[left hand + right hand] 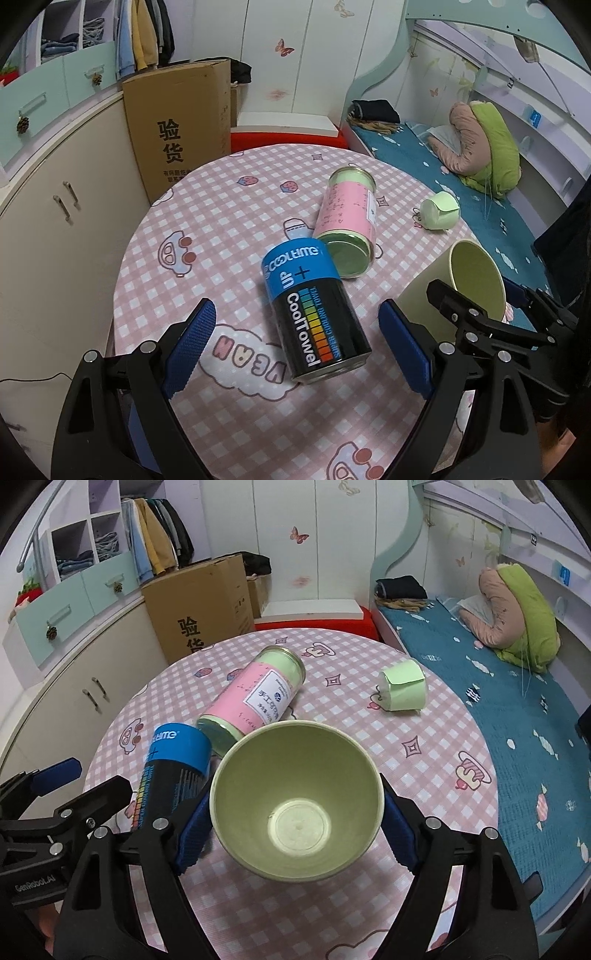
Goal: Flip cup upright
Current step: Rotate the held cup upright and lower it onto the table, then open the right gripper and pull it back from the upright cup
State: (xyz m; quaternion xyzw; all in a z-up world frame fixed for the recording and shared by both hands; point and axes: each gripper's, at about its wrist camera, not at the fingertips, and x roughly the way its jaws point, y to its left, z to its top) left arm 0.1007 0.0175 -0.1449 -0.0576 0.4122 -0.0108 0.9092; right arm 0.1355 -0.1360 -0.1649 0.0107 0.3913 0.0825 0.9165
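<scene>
A pale green paper cup (pixel 295 805) is held off the table between the blue pads of my right gripper (pixel 295 830), its mouth tilted toward the camera so I look down to its bottom. In the left wrist view the same cup (pixel 469 280) shows at the right, tilted, with the right gripper (pixel 480 306) clamped on it. My left gripper (pixel 299 347) stands open over the table, its blue pads on either side of a black and blue CoolTowel can (pixel 314 310) lying on its side, not touching it.
A pink and green tin (pixel 347 225) lies on its side against the can on the round checked table (pixel 221 229). A small green cup (pixel 404 690) lies tipped near the table's far right edge. A cardboard box (pixel 177 129) and cupboards stand left, a bed right.
</scene>
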